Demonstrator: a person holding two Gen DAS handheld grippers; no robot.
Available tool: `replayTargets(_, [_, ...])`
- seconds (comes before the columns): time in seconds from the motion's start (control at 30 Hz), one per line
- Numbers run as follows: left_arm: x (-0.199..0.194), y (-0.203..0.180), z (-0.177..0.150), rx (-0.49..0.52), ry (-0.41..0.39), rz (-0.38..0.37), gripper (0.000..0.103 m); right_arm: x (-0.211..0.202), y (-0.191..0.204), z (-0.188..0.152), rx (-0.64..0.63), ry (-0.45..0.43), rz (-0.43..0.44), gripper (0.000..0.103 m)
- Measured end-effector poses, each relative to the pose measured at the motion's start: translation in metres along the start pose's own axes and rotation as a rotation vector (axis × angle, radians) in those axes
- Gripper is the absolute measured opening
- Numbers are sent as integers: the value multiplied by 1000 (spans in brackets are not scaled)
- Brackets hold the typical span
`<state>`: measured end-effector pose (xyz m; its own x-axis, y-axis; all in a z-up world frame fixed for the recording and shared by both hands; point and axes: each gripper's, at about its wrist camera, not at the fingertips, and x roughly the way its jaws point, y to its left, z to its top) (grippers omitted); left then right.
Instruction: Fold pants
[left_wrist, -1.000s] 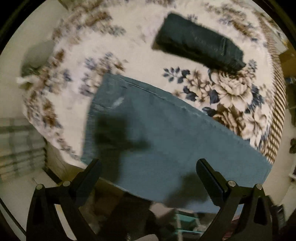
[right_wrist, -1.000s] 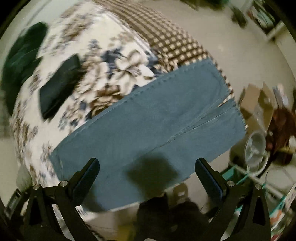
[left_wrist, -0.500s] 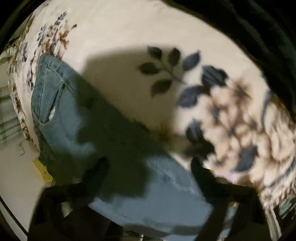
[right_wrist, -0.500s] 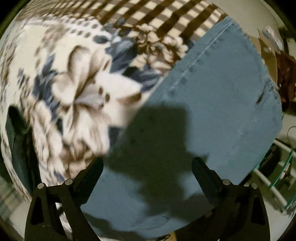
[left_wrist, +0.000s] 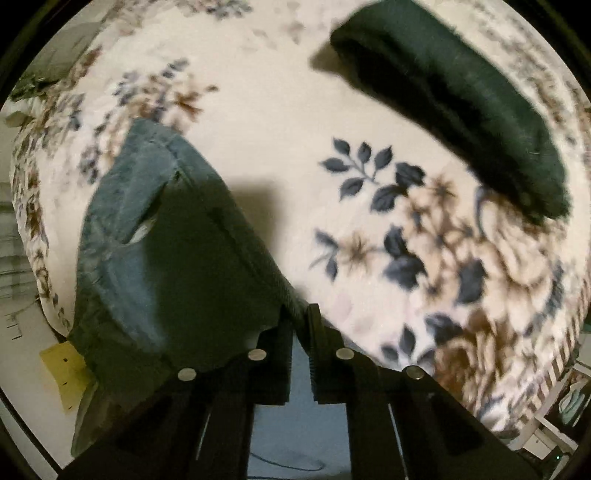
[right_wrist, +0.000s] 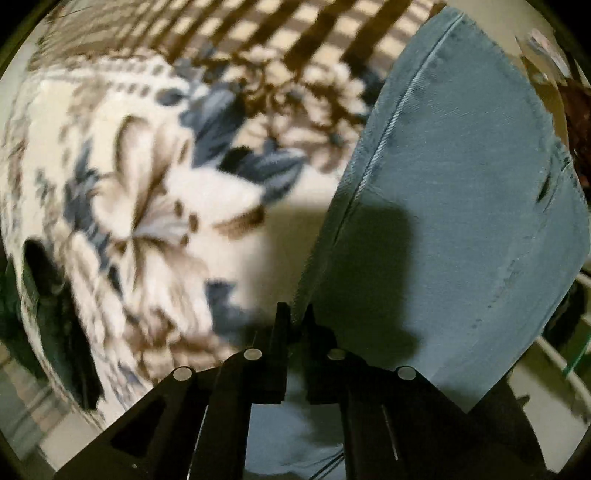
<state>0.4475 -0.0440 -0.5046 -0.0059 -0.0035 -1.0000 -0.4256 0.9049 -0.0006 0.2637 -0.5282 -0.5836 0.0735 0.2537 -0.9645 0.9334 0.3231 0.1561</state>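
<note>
Across the bed spreads a cream floral blanket (left_wrist: 280, 110) with a checked border (right_wrist: 258, 33), pale floor beyond it. On the blanket lie blue-grey pants (right_wrist: 454, 206), a dark folded garment (left_wrist: 454, 96) well apart from them. Half a second ago both grippers stood wide; now the left gripper (left_wrist: 300, 317) and right gripper (right_wrist: 295, 317) pinch the pants' far edge, fingers nearly together

home bedroom | floral blanket (left_wrist: 280, 110) on bed (folded clothes nearby)
</note>
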Motion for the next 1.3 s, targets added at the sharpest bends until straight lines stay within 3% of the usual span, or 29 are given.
replayTargets(0.2, [-37,50,-66,-23,-89,-78,4,-40,-40,-43,-99,-20,84,5])
replayTargets(0.43, [-1,113,-136,-83,-47,-86,4,-53,-138,-79,-196,-19,74,5])
replayTargets(0.57, [47,144,-169,-116,22,-47,4,-29,-193,-96,-211,9,36,5])
replayTargets(0.7, [94,162,-182,-135,55,23,4,3,-228,-101,-232,20,-20,5])
replayTargets(0.83, [98,173,-177,-162,40,18,5,35,-250,-97,-245,79,-35,6])
replayTargets(0.93, [82,177,-174,-167,3,-9,6,34,-269,-91,-256,96,-4,27])
replayTargets(0.97, [77,177,-173,-166,-11,-16,6,27,-277,-88,-256,83,14,39])
replayTargets(1.07, [67,174,-169,-158,-53,-32,17,-1,-306,-68,-210,3,78,49])
replayTargets(1.13, [68,170,-165,-147,-64,-46,38,-21,-333,-46,-139,-74,113,50])
replayTargets(1.2, [74,166,-162,-132,-64,-34,50,-34,-354,-21,-61,-121,120,50])
replayTargets(1.3, [86,165,-156,-121,-38,-22,55,-45,-385,16,70,-171,127,50])
